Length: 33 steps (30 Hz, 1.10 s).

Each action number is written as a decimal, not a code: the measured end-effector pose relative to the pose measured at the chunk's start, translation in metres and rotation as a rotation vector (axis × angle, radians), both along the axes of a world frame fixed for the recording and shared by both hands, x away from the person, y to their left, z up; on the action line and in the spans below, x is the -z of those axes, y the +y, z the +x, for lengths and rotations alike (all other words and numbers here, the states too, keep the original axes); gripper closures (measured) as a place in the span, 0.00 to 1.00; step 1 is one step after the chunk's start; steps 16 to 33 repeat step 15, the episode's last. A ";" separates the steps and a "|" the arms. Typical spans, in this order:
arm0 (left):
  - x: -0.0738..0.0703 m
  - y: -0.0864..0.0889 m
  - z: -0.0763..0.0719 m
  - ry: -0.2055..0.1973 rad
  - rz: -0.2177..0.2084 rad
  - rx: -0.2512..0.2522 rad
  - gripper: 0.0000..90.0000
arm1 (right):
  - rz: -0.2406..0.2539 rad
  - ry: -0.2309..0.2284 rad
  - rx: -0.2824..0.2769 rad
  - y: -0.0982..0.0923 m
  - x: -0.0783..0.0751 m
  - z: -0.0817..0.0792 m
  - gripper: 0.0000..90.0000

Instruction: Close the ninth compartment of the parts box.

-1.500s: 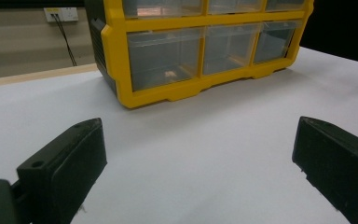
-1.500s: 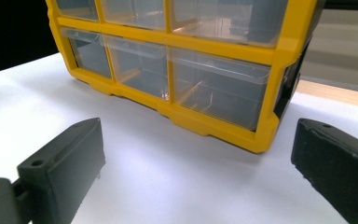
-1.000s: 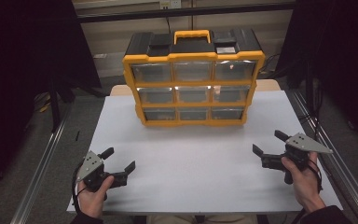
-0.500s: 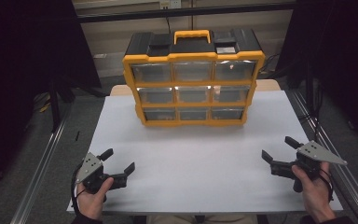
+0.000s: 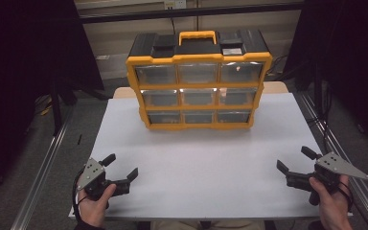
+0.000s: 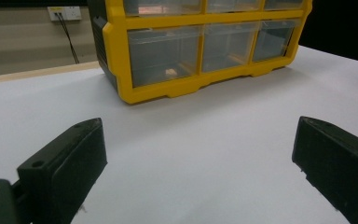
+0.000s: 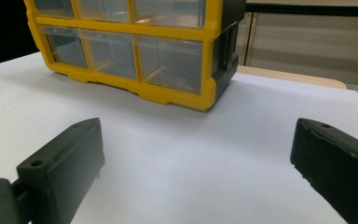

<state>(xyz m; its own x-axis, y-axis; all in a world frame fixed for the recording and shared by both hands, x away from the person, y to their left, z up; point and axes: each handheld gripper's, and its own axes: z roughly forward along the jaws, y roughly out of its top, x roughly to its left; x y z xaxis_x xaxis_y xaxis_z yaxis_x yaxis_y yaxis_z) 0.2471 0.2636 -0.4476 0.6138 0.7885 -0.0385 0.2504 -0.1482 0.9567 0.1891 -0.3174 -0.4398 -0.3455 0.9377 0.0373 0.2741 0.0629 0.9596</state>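
Yellow nine-drawer parts organizer (image 5: 199, 81) stands at far centre of white tabletop (image 5: 206, 163). Left tongs (image 5: 121, 166) and right tongs (image 5: 295, 159) spread, empty, near front corners. Best approach: level, square to chosen drawer.

White tabletop (image 5: 196, 158); metal rail (image 5: 43, 177) alongside left edge; wall socket (image 6: 64, 13) behind; black curtain (image 5: 24, 72) left.
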 end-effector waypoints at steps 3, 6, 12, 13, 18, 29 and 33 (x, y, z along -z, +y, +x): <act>0.000 0.000 -0.001 0.000 -0.002 -0.003 0.03 | -0.005 -0.004 0.005 -0.001 0.000 -0.002 0.02; 0.000 -0.001 -0.001 0.002 -0.003 -0.003 0.03 | -0.011 0.005 0.012 -0.003 0.000 -0.004 0.02; 0.001 -0.001 -0.002 0.007 -0.003 0.002 0.03 | -0.016 0.011 0.028 -0.005 0.001 -0.006 0.02; 0.001 -0.001 -0.001 0.007 -0.003 0.004 0.03 | -0.016 0.011 0.028 -0.005 0.001 -0.006 0.02; 0.001 -0.001 -0.001 0.006 -0.003 0.003 0.03 | -0.020 0.010 0.025 -0.005 0.001 -0.005 0.02; 0.001 -0.001 -0.001 0.006 -0.003 0.003 0.03 | -0.020 0.010 0.025 -0.005 0.001 -0.005 0.02; 0.001 -0.001 -0.001 0.006 -0.003 0.003 0.03 | -0.020 0.010 0.025 -0.005 0.001 -0.005 0.02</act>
